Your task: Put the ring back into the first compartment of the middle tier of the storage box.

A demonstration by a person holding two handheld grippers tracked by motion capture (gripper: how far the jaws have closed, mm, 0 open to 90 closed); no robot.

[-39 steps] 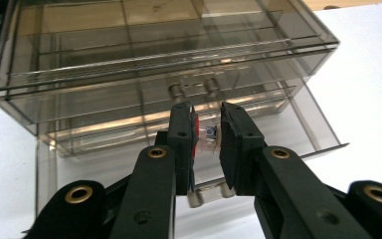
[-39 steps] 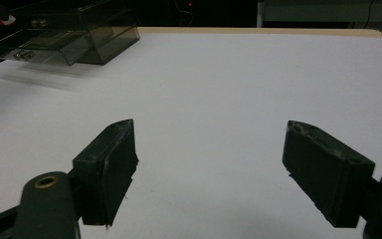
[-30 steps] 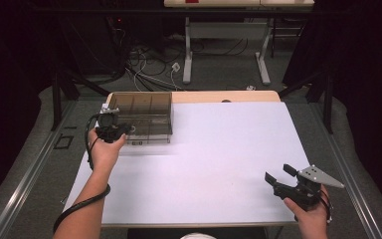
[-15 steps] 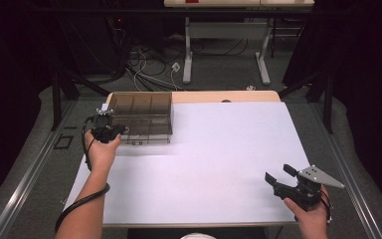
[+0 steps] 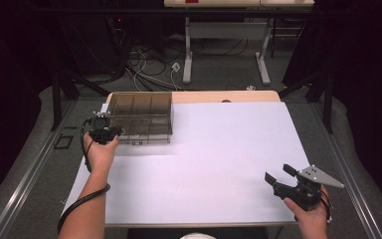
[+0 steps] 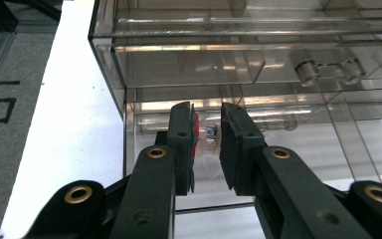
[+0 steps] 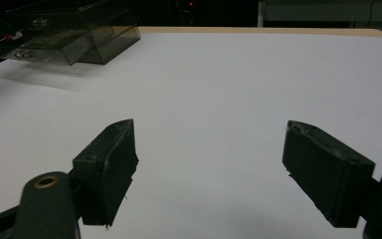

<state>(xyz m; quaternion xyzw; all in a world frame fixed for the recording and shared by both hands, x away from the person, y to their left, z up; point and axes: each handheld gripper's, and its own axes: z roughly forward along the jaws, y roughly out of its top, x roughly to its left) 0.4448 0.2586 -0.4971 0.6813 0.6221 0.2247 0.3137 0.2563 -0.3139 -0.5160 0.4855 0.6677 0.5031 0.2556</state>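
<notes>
**Drawer eased out of the clear organiser by its small knob**

Since a second ago the left hand has drawn back toward the person and sunk a little, and the lowest drawer now stands out from the front of the box, while the right hand has kept its place.

On the white table [image 5: 219, 164], at its far left corner, sits the smoky clear plastic drawer box [image 5: 142, 112]. It looks like a light, rigid, thin-walled thing, probably slick on the smooth table top, so I'd expect the whole box to slide or tip forward if the pull is sharp; nothing is bracing it.

Its bottom drawer [image 6: 288, 164] is partly out and looks empty as far as I can tell, so it should run with little weight.

The left gripper [image 6: 208, 137] is clenched on the drawer knob [image 6: 210, 133], a small clear button with a metal screw at its centre. That knob is the only sensible hold: hard, glossy and tiny, so the pads need to stay square on it or it slips free.

The right gripper [image 5: 281, 178] hovers at the near right corner, well apart from the box, jaws spread wide and grasping nothing.
</notes>
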